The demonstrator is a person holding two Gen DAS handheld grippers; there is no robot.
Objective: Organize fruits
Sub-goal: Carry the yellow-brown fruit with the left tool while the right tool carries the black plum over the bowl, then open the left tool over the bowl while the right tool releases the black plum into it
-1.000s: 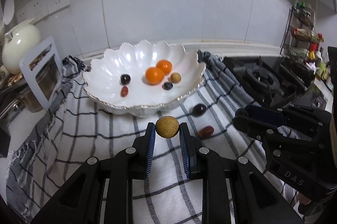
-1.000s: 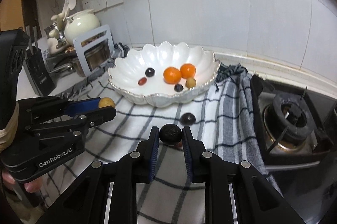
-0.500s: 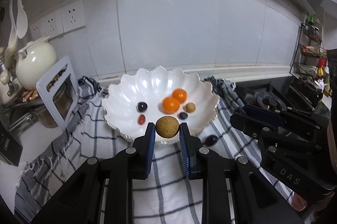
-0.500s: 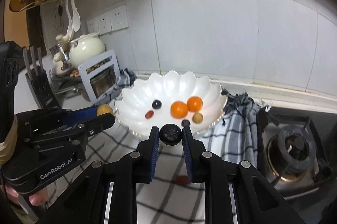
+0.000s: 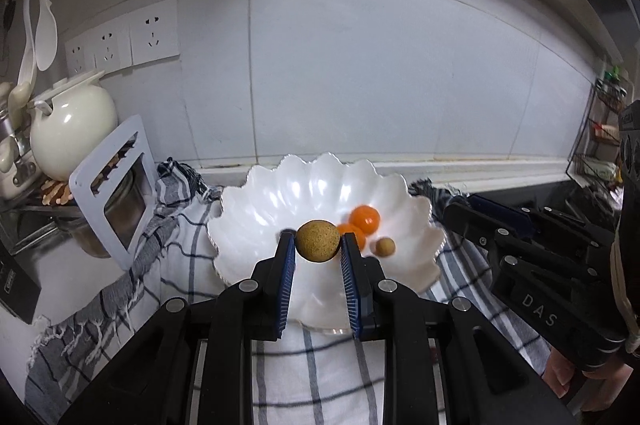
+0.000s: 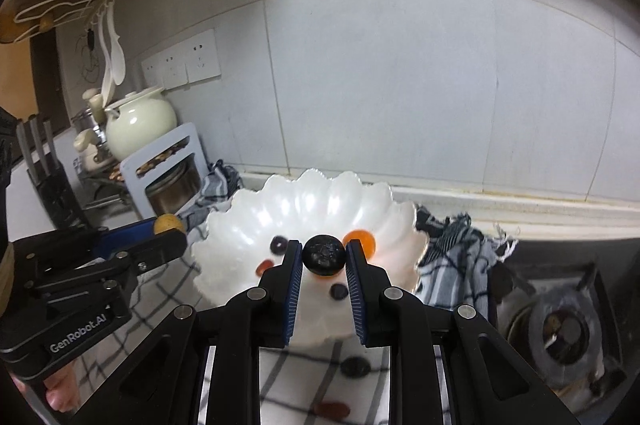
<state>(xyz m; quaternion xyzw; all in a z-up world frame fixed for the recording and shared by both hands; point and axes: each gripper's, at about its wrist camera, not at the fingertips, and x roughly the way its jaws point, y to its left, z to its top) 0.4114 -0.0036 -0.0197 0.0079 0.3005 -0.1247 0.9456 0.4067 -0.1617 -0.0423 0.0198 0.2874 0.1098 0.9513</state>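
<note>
Fruits are divided between the grippers, the bowl and the cloth. The left gripper [image 5: 318, 247] points forward and downward over the near rim of the bowl [image 5: 256, 201], its blue ribbed pads clamped on a round tan fruit [image 5: 318, 240] with a matte, finely speckled skin. The right gripper [image 6: 323, 255] holds the same downward-angled pose beside it, its pads clamped on a round black fruit [image 6: 323, 254] with a dull, slightly wrinkled surface. Both fruits sit at the fingertips, above the bowl's near side. Each gripper has black rigid arms with silver pivot pins; in the right wrist view the left gripper's body appears at lower left, with part of a hand [image 6: 60, 391] beneath it. The bowl is white and glossy, with a deeply scalloped, petal-like rim. Inside it lie two smooth orange fruits [image 5: 365, 219], a small tan fruit [image 5: 385, 247], two small dark round fruits [image 6: 277, 245] and a small red oval fruit [image 6: 264, 267]. The bowl stands on a checked cloth [image 5: 320, 377], white with dark grid lines and fringed edges. On the cloth, near the bowl, lie a dark round fruit [image 6: 354, 366] and a red oval fruit [image 6: 331, 409], both blurred. A gas burner [image 6: 560, 337] sits to the right of the cloth.
</note>
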